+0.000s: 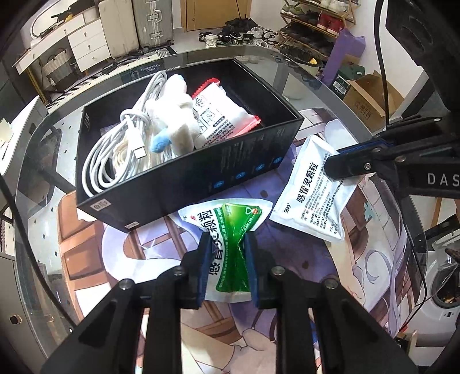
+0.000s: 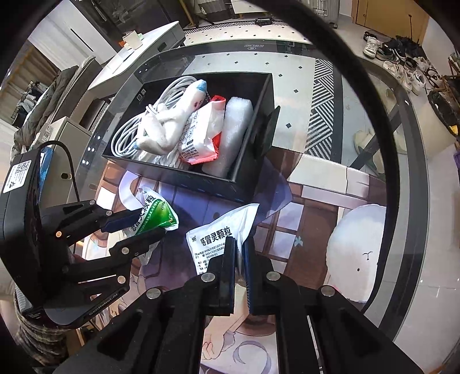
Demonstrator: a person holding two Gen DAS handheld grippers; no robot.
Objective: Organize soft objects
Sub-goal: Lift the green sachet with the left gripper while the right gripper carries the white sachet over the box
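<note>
My left gripper [image 1: 227,238] is shut on a green-and-white medicine sachet [image 1: 230,227], squeezing its middle just in front of the black box [image 1: 201,169]; it also shows in the right wrist view [image 2: 156,217]. My right gripper [image 2: 239,244] is shut on the edge of a white medicine sachet [image 2: 221,230], which lies on the mat to the right of the box [image 1: 312,187]. The box holds a white cable [image 1: 115,155], a white plush toy [image 1: 178,120], a red-and-white packet [image 1: 218,112] and a white foam piece [image 2: 234,126].
A round glass table [image 1: 31,218] carries a printed anime mat [image 2: 330,207]. Around the table stand suitcases [image 1: 138,23], a white drawer unit [image 1: 86,43], a shoe rack [image 1: 313,26] and cardboard boxes [image 1: 365,97].
</note>
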